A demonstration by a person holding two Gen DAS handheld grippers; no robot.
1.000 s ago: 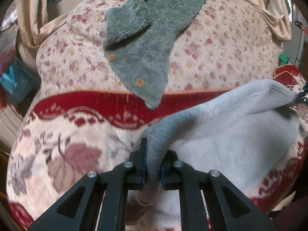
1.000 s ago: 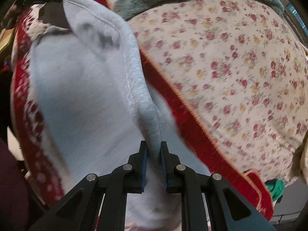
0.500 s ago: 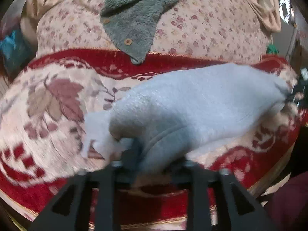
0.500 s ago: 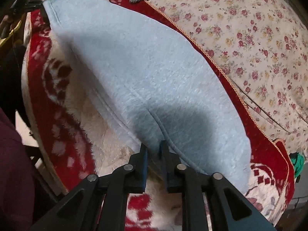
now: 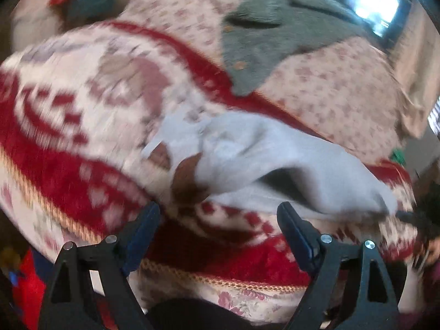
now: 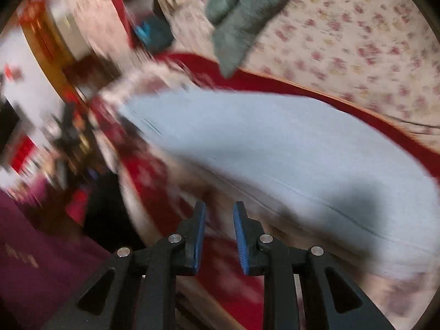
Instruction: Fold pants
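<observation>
The light grey pants (image 5: 275, 159) lie folded on the red and cream patterned blanket (image 5: 68, 110), stretching from the middle to the right in the left wrist view. My left gripper (image 5: 218, 214) hangs just short of their near edge, its jaws wide and still opening, nothing between them. In the right wrist view the pants (image 6: 275, 148) spread flat across the middle and right. My right gripper (image 6: 219, 214) is off their near edge, jaws a little apart and opening, holding nothing. Both views are blurred.
A grey-green fleece garment (image 5: 269, 35) with buttons lies on the floral sheet (image 5: 330, 82) behind the pants, also the fleece garment (image 6: 244, 11) at the top of the right wrist view. The bed's edge (image 6: 143, 220) drops to a cluttered floor at the left. A maroon sleeve (image 6: 33, 247) fills the lower left.
Both grippers were shut on the pants' edge a second ago. They carried it down onto the blanket, then let go and drew back. The pants now lie flat, folded over.
</observation>
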